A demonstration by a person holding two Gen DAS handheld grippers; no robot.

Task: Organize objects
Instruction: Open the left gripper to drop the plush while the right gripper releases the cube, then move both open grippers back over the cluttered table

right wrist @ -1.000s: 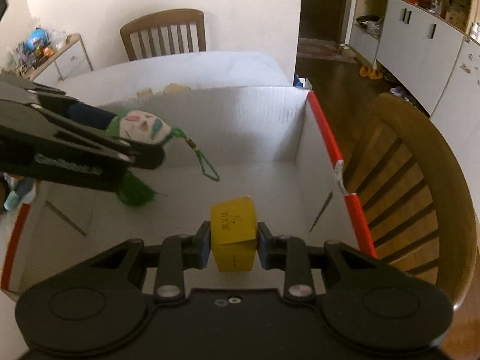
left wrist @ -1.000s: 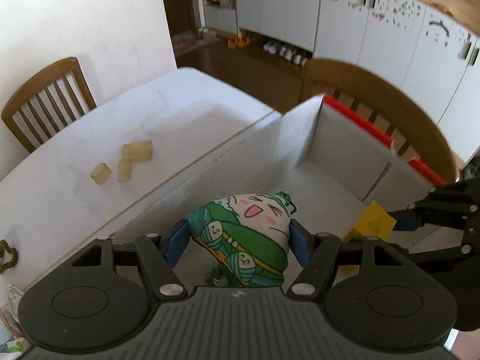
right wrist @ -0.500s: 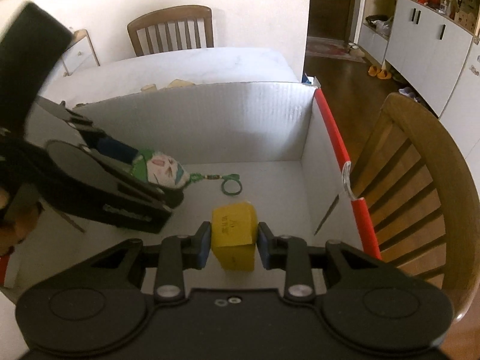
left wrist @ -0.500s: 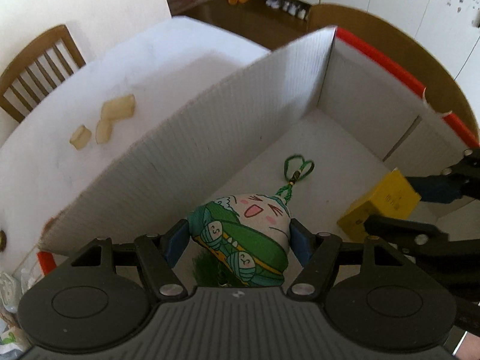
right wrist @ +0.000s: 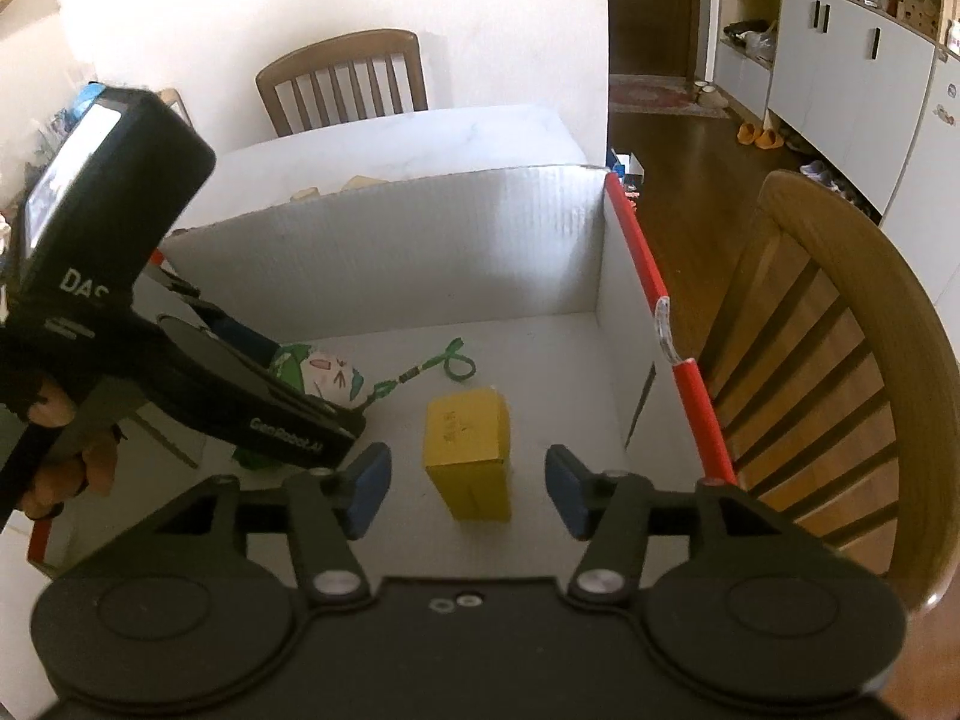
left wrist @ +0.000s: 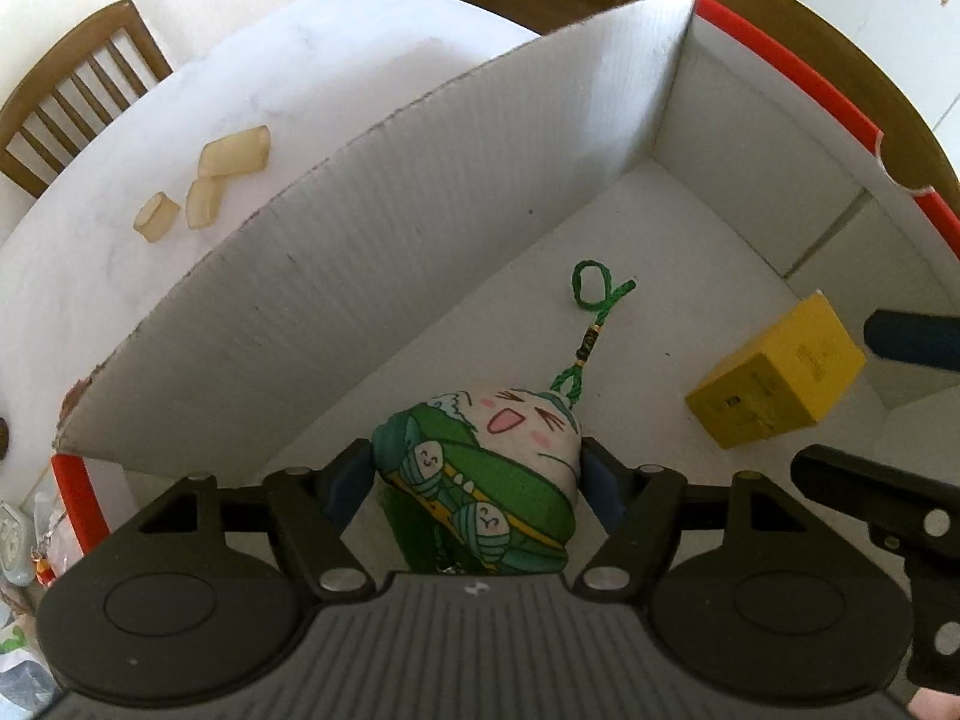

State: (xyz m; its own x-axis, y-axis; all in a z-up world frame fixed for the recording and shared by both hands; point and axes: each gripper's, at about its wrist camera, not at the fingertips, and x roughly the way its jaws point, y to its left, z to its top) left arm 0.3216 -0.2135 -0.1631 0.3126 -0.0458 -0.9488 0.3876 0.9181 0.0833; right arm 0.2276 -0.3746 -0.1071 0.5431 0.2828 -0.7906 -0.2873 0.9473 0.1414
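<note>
A white cardboard box with red rims (left wrist: pixel 420 252) (right wrist: pixel 420 252) stands on the table. My left gripper (left wrist: pixel 477 468) is shut on a green and white plush charm (left wrist: pixel 486 462), low inside the box; its green cord loop (left wrist: pixel 591 285) lies on the box floor. The charm also shows in the right wrist view (right wrist: pixel 327 375). My right gripper (right wrist: pixel 468 483) is open, its blue pads on either side of a yellow box (right wrist: pixel 471 450) that rests on the box floor (left wrist: pixel 774 372).
Three pale yellowish pieces (left wrist: pixel 207 183) lie on the white table (left wrist: pixel 180 90) beyond the box wall. Wooden chairs stand at the far side (right wrist: pixel 342 78) and right beside the box (right wrist: pixel 840 324). Clutter sits at the table's left edge (left wrist: pixel 18 546).
My right gripper has opened and let go of the yellow box, which now rests on the box floor. My left gripper has lowered the charm deeper into the box.
</note>
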